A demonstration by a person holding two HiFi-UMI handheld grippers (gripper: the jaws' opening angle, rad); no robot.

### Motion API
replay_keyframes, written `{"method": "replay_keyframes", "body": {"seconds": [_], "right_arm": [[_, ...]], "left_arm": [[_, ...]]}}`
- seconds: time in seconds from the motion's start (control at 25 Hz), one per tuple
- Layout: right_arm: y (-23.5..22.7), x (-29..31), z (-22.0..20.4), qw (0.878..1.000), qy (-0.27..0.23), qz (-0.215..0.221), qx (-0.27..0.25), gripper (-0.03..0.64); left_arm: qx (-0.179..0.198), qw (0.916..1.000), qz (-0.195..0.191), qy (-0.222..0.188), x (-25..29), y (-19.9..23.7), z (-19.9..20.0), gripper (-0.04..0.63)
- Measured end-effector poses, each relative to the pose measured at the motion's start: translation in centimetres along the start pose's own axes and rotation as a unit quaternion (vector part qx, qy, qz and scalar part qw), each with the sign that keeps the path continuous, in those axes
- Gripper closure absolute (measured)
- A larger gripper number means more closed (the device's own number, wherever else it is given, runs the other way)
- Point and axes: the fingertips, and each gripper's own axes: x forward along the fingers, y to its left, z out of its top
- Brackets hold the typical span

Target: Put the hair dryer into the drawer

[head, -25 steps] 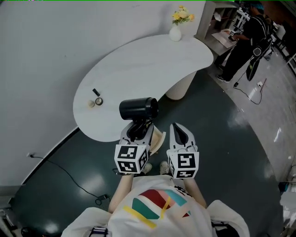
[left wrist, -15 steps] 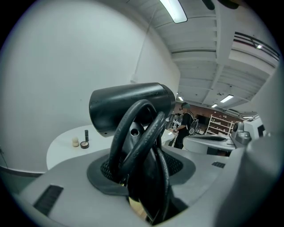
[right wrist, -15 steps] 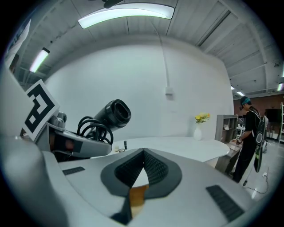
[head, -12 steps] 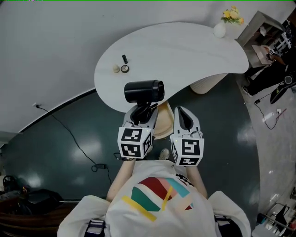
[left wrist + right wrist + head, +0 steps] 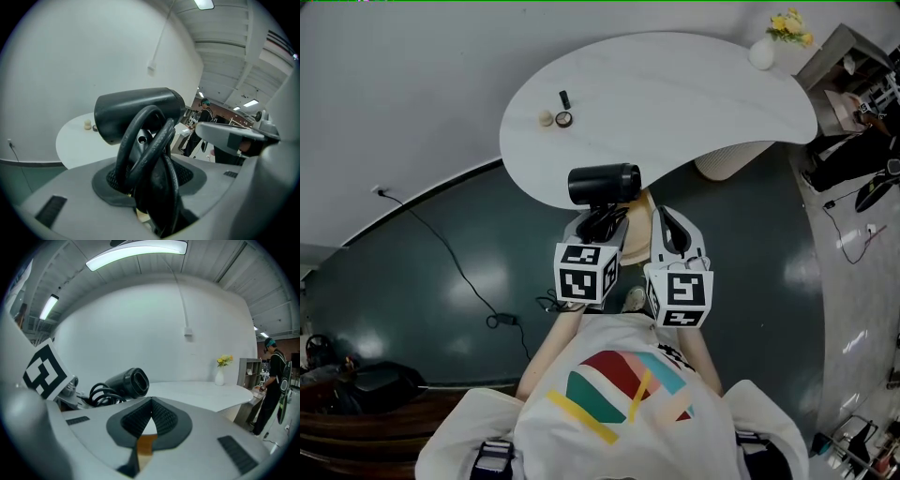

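Print noted: black-and-white square markers on both cubes; coloured stripes on the person's white shirt. The black hair dryer is held in the air over the near edge of the curved white tabletop, barrel lying crosswise. Its handle, with the cord looped about it, is clamped by the left hand-held gripper. The right hand-held gripper is carried just beside it, jaws closed together and empty. A tan surface is glimpsed between the two, below the near edge; what it is cannot be told. Near the tabletop's left edge a small dark cylinder, a ring and a pale round piece are set. At the far right end a white vase with yellow flowers is stood. A cable is trailed over the dark floor.
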Motion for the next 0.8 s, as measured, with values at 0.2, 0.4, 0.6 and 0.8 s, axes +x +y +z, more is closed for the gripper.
{"method": "replay_keyframes", "body": {"seconds": [0.2, 0.4, 0.6, 0.8], "right_arm": [[-0.7, -0.5, -0.5, 1.000, 0.006, -0.015, 0.009, 0.606], [-1.4, -1.1, -1.9, 0.999, 0.022, -0.031, 0.019, 0.606], [-1.7, -1.9, -3.2, 0.998, 0.040, -0.044, 0.024, 0.606], [-1.8, -2.1, -4.1, 0.997, 0.051, -0.054, 0.028, 0.606]], "left_arm": [[-0.009, 0.9988, -0.007, 0.048, 1.2, 0.1, -2.5, 0.373], [-0.034, 0.9948, -0.030, 0.091, 2.5, -0.4, -5.5, 0.373], [-0.065, 0.9873, -0.050, 0.136, 3.2, -0.7, -8.7, 0.373], [-0.085, 0.9785, -0.054, 0.180, 3.9, -0.2, -11.3, 0.373]]}}
